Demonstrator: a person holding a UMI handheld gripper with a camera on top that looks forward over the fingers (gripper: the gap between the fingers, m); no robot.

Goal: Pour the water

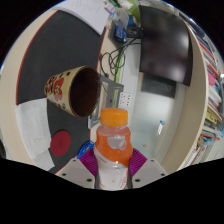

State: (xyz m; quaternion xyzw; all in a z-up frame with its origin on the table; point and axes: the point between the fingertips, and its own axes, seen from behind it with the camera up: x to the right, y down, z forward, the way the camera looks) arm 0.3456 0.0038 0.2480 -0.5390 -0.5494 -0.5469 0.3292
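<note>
My fingers clamp a bottle, its mouth tipped toward a cup.

My gripper holds the bottle between both purple pads, which press on its sides; it has an orange cap and an orange band with clear plastic below. Just beyond the cap a red patterned paper cup lies tilted on its side, dark opening facing the bottle. Beyond that are a pale table and a dark monitor.
</note>
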